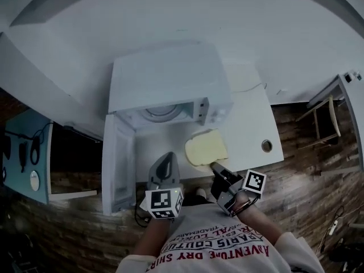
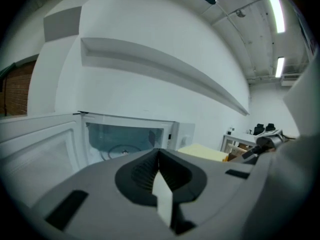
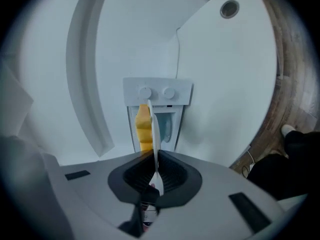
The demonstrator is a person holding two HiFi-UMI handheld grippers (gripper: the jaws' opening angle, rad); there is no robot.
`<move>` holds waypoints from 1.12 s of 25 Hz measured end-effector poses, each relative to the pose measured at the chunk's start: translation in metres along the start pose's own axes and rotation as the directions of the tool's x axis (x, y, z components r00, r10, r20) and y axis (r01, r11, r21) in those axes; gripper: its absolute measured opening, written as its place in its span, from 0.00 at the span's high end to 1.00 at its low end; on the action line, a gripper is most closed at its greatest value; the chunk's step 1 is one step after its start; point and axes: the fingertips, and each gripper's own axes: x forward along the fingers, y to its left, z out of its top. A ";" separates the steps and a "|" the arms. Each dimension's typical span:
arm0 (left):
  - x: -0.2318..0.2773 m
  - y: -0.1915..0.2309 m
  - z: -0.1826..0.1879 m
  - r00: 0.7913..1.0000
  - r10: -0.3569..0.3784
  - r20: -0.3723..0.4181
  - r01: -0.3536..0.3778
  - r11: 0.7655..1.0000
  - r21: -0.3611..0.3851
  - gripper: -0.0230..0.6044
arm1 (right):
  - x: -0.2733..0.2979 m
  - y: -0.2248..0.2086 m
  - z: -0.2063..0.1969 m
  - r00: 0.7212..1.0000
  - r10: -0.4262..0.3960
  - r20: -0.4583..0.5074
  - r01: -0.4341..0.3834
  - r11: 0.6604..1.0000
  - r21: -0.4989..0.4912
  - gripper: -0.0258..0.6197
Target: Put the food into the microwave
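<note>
A white microwave [image 1: 170, 78] stands on the white table [image 1: 253, 124], its door [image 1: 118, 164] swung open to the left and its cavity [image 1: 162, 114] with the glass turntable showing. My right gripper [image 1: 215, 165] is shut on the near edge of a thin white plate [image 3: 154, 126] carrying pale yellow food [image 1: 206, 148], held in front of the microwave's right half. In the right gripper view the food [image 3: 143, 126] lies against the plate, with the microwave [image 3: 157, 96] beyond. My left gripper [image 1: 166, 157] is shut and holds nothing, pointing at the open cavity [image 2: 125, 139].
A round cable hole [image 1: 267, 146] sits in the table's right part, and a thin cable [image 1: 250, 87] runs behind the microwave. A chair [image 1: 324, 115] stands on the wooden floor to the right. A long white shelf [image 2: 165, 69] hangs on the wall above.
</note>
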 end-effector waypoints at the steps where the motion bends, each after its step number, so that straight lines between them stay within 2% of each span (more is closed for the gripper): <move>1: 0.000 0.007 -0.001 1.000 0.025 -0.003 -0.025 1.000 -0.008 0.95 | 0.008 0.000 0.000 1.000 -0.003 -0.023 0.003 1.000 -0.002 0.92; 5: 0.001 0.034 -0.005 0.996 0.093 -0.016 -0.094 0.995 -0.032 0.95 | 0.040 0.002 -0.002 0.996 -0.014 -0.092 0.015 1.000 0.004 0.92; 10: 0.007 0.070 -0.005 0.991 0.135 -0.015 -0.136 0.989 -0.061 0.95 | 0.082 0.004 -0.006 0.991 -0.033 -0.128 0.033 0.999 0.000 0.92; 19: 0.047 0.116 0.015 0.992 0.123 -0.009 -0.123 0.991 -0.041 0.95 | 0.153 0.008 0.008 0.996 -0.053 -0.071 0.052 0.999 -0.015 0.92; 28: 0.070 0.137 0.004 0.994 0.099 -0.049 -0.102 0.993 -0.058 0.95 | 0.215 -0.004 0.019 0.999 -0.029 -0.027 0.028 1.000 -0.006 0.92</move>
